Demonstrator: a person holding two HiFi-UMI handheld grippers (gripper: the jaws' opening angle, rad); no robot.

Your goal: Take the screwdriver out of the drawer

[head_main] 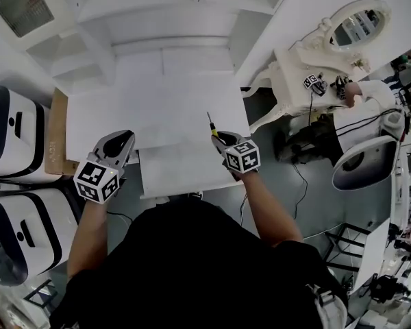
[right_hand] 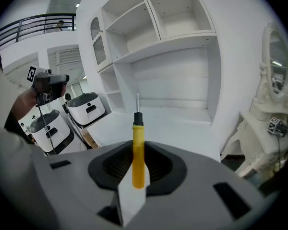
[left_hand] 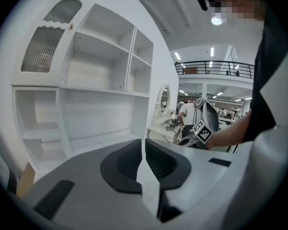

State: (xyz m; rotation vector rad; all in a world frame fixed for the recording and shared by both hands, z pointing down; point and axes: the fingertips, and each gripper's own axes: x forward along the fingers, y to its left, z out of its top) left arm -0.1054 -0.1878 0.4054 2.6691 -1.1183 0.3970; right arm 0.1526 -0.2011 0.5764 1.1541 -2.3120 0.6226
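Observation:
A screwdriver (right_hand: 138,150) with a yellow handle and thin metal shaft is clamped between my right gripper's (right_hand: 137,146) jaws, its tip pointing up and forward. In the head view the right gripper (head_main: 218,137) holds the screwdriver (head_main: 211,124) over the right side of the white pulled-out drawer (head_main: 181,177), above the cabinet's desktop (head_main: 151,108). My left gripper (head_main: 126,138) hovers by the drawer's left corner. Seen in its own view, the left gripper (left_hand: 144,146) has its jaws together with nothing between them.
White cabinet shelves (head_main: 144,19) rise behind the desktop. Two white rounded machines (head_main: 14,132) stand on the floor at left, beside a brown cardboard piece (head_main: 55,132). An ornate white dressing table with a mirror (head_main: 329,53) stands at right, with cables on the floor below it.

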